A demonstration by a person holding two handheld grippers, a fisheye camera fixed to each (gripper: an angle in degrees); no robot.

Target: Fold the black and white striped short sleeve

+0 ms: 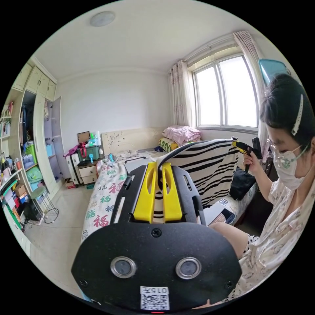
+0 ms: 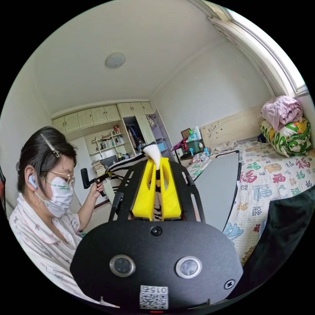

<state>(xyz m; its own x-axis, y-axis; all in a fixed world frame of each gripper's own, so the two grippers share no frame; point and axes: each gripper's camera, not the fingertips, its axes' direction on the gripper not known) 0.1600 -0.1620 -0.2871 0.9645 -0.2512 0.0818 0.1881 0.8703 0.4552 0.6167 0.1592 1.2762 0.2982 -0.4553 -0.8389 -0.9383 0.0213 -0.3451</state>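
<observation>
Above the bed (image 1: pixel 98 210) with its printed quilt, the left gripper view shows the black and white striped short sleeve (image 1: pixel 206 170) stretched out in the air, soft cloth with wavy bands, its long axis running from the left gripper (image 1: pixel 158 183) across to the right gripper (image 1: pixel 237 144) by the window (image 1: pixel 226 95). The left gripper's two yellow plastic jaws are pressed together on a fold of the striped cloth; the right gripper, held in a hand (image 1: pixel 251 159), pinches the far corner. Over in the right gripper view, the right gripper (image 2: pixel 157 183) has its two yellow jaws clamped on a bunched strip of the shirt, a white tip poking past them. One flat grey board (image 2: pixel 216 190) lies on the quilt, and two rolled bundles of bedding (image 2: pixel 285 124) are stacked near the headboard.
</observation>
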